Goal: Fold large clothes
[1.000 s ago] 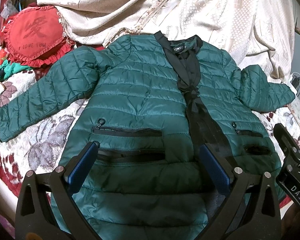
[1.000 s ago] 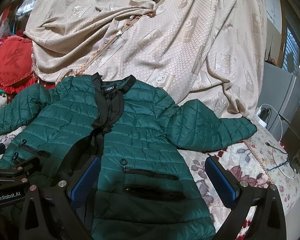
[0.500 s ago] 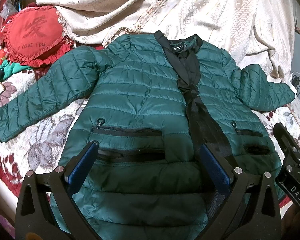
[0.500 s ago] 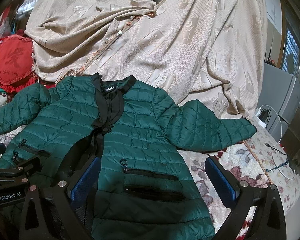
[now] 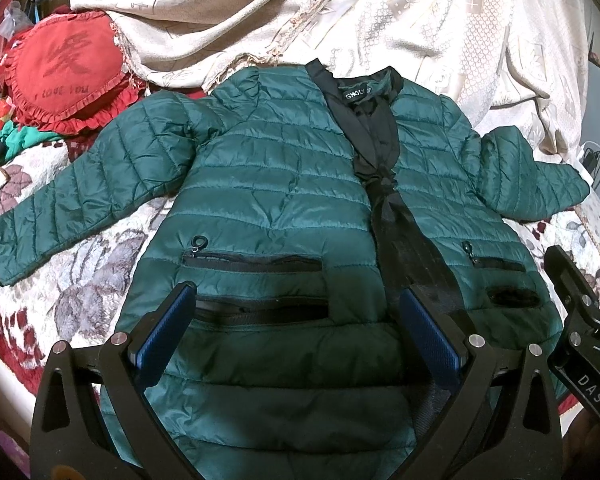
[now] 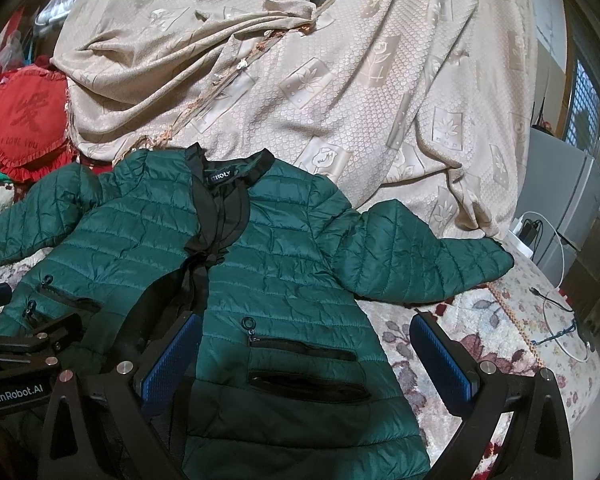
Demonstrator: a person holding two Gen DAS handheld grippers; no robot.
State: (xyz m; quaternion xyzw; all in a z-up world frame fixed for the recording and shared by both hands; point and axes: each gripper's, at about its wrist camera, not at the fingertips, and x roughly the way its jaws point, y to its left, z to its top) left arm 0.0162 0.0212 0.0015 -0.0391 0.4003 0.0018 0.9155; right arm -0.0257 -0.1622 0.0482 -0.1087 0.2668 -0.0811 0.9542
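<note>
Jacket (image 5: 284,200), green and quilted, lies face-up with sleeves spread on the bed (image 5: 72,280). Both left tongs (image 5: 296,324) and right tongs (image 6: 308,352) gape wide, empty. It looks light, puffy, slippery; pinch a sleeve cuff (image 6: 488,256) or seam.

I see even, fairly bright indoor light in both wrist views, with soft sheen on the green jacket (image 5: 268,184) quilting. Focus is sharp at centre. Fisheye bending curves the edges, and black vignette fills the corners. Shadows under the jacket hem are faint.
</note>
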